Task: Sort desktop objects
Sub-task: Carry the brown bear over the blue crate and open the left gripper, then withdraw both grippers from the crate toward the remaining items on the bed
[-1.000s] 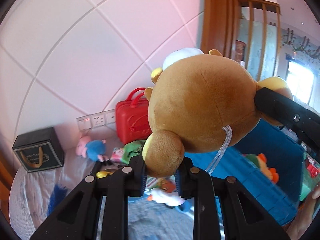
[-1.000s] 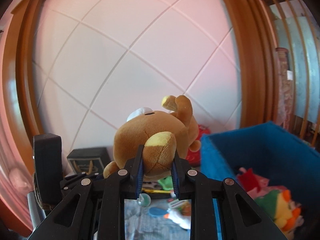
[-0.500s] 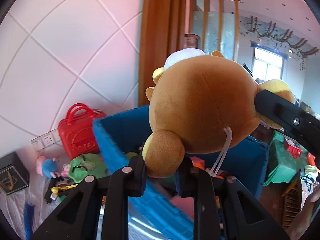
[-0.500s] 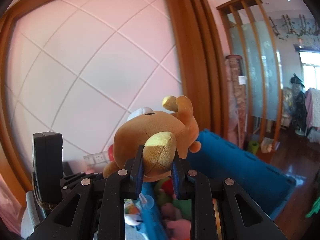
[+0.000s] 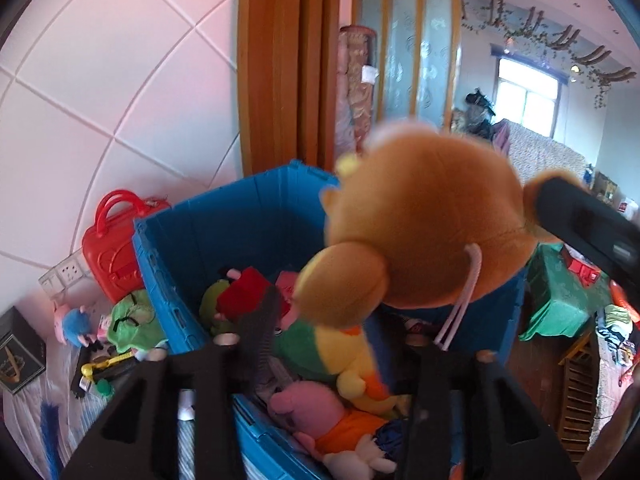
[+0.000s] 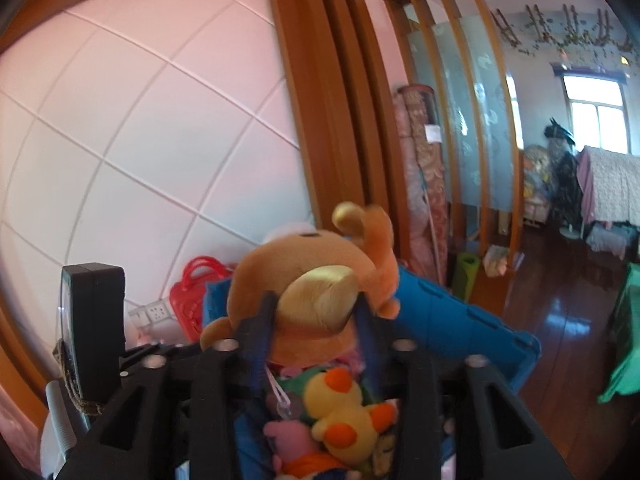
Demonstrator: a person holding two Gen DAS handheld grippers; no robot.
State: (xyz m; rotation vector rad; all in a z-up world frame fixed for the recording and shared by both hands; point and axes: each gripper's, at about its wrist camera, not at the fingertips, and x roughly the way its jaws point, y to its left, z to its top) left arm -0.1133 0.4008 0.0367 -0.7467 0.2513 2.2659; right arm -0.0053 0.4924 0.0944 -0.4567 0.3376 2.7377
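A brown plush bear (image 5: 424, 220) hangs blurred over the open blue bin (image 5: 224, 208). My left gripper (image 5: 344, 320) is opening; one bear foot (image 5: 344, 280) sits above the gap and neither pad presses it. In the right wrist view my right gripper (image 6: 314, 304) is opening too. The bear's (image 6: 304, 264) other foot (image 6: 320, 296) still fills the space between its blue pads (image 6: 262, 320). The right gripper's black body (image 5: 580, 224) shows beside the bear in the left wrist view. The blue bin (image 6: 460, 320) lies right under both grippers.
Inside the bin lie several plush toys, among them a yellow duck (image 6: 340, 404) and a pink pig (image 5: 308, 404). Left of the bin stand a red case (image 5: 112, 248), a green plush (image 5: 128, 320), a small pig toy (image 5: 74, 320) and a dark box (image 5: 16, 352). A tiled wall rises behind.
Both grippers carried the bear from over the table's toys to above the blue bin. Both pairs of jaws, shut on the bear's feet before, have spread apart.
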